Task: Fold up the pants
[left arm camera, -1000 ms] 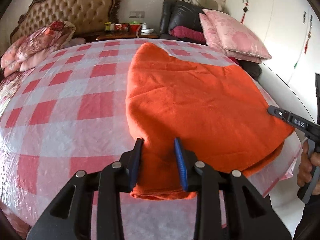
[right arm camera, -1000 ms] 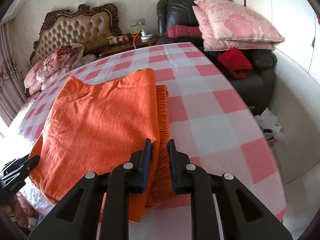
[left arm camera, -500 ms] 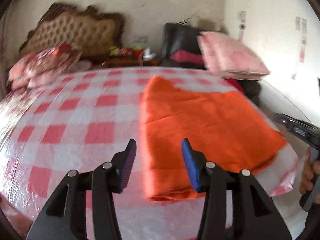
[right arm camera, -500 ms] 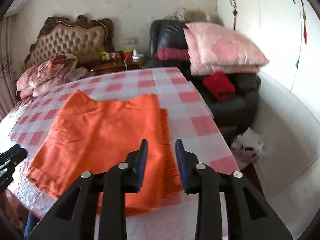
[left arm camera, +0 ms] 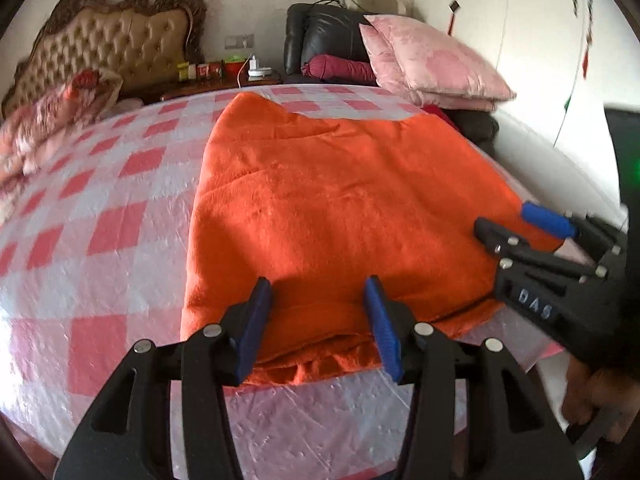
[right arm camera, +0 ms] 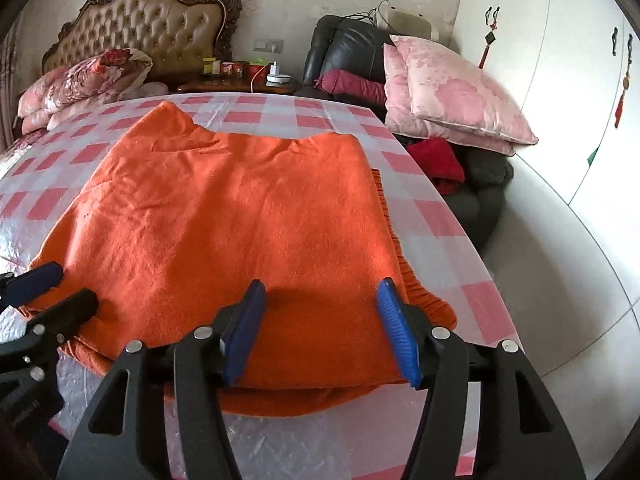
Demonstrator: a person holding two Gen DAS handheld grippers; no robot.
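Observation:
The orange pants point(left arm camera: 340, 200) point(right arm camera: 240, 220) lie folded flat on the round table point(left arm camera: 100, 240) point(right arm camera: 440, 216), which has a pink-checked cloth under clear plastic. My left gripper point(left arm camera: 317, 284) hovers over the fold's near left edge. Its jaws are opening, and the blue pads stand apart from the cloth. My right gripper point(right arm camera: 320, 284) is over the near right edge, jaws also opening, gripping nothing. Each gripper shows in the other's view: the right gripper point(left arm camera: 508, 222) by the pants' right corner, the left gripper point(right arm camera: 64, 290) by the left corner.
Behind the table are a tufted headboard point(right arm camera: 160, 28), a floral quilt point(right arm camera: 88, 80) and a nightstand with small items point(right arm camera: 248, 76). On the right, a black armchair point(right arm camera: 348, 52) holds pink pillows point(right arm camera: 452, 96) and red clothing point(right arm camera: 436, 160). A hand point(left arm camera: 592, 392) holds the right gripper's handle.
Both grippers were closed on the pants' near edge a second ago; both have let go and spread their jaws. The right gripper now appears nearer in the left wrist view.

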